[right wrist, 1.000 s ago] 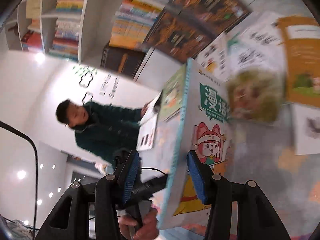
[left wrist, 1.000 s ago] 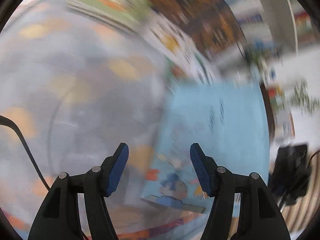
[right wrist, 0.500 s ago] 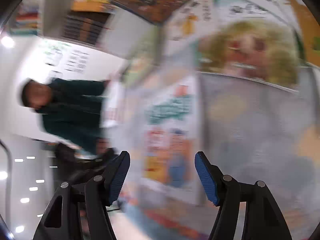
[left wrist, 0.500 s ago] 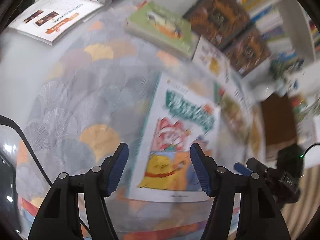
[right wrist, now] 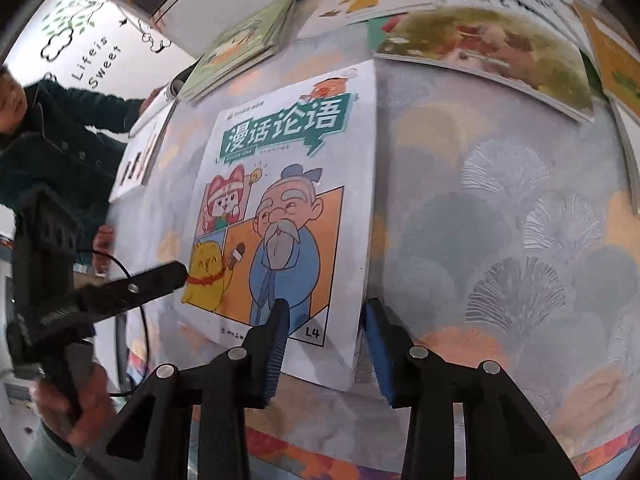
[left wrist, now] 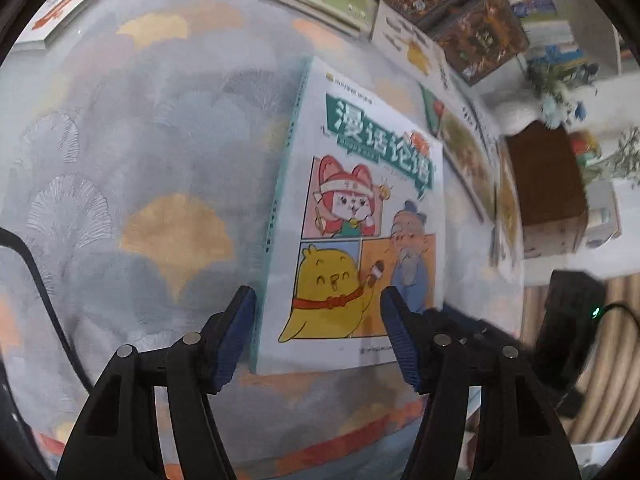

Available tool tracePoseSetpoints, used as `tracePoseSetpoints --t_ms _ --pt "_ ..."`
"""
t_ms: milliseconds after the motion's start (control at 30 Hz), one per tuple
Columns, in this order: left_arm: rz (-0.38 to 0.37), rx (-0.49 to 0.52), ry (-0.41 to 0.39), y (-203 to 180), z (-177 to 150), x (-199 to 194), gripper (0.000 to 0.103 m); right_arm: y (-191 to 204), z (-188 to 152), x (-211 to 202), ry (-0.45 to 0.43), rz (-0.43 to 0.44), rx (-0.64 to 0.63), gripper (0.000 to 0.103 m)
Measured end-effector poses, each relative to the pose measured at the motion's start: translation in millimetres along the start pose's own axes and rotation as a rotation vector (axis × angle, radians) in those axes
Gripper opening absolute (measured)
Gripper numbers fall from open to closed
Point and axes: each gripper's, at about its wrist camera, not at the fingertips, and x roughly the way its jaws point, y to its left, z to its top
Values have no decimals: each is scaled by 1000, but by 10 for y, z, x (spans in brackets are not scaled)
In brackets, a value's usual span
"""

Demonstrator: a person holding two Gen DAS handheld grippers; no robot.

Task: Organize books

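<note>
Flat on the patterned grey tablecloth lies the white cartoon-cover comic book; right gripper, jaws just closing yet empty, straddles its near right corner, left gripper open at its near left edge: pinching only the thin cover could tear it.

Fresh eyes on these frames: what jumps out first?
The cartoon-cover comic book lies flat at the centre of the fan-patterned tablecloth, a bearded old man and a yellow chick on its front. Other picture books line the table's far edge. At left, a person in a dark green jacket leans in.
</note>
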Motion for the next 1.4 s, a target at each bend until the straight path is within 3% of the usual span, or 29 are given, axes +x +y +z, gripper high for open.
tracePoseSetpoints --t_ms 100,167,233,300,400,467,533,667,800,833,867,1133,1300,1400 --pt "-267 -57 -41 19 12 -164 61 -41 0 -20 -17 17 43 40" --pt "-344 -34 -45 -32 46 -243 61 -151 -2 -53 -25 71 111 40" --pt "-281 21 -31 -74 63 -190 58 -242 1 -55 -35 122 174 40" --pt "-197 37 -11 -11 59 -81 46 -282 -15 -51 -50 151 215 40" --pt "-165 63 9 46 60 -44 23 -328 -71 -85 -82 162 250 40" --pt "-124 112 43 12 39 23 18 -316 -113 -107 -104 158 265 40" --pt "-149 127 63 39 -16 35 17 -308 -139 -109 -124 155 283 40" --pt "-276 79 78 74 24 14 17 -303 -198 -129 -157 144 328 41" --pt "-212 97 122 17 69 208 17 -268 -212 -116 -164 144 368 46" --pt "-216 101 132 -2 59 227 17 -291 -219 -122 -163 164 395 52" --pt "-227 101 136 -22 59 233 17 -317 -226 -126 -162 190 421 56" --pt "-428 -55 196 27 214 235 17 -549 -417 -165 -87 338 563 58" --pt "-628 -185 243 91 268 243 17 -627 -549 -40 -91 504 656 71" --pt "-655 -208 256 93 292 239 17 -591 -461 30 -112 578 681 73"
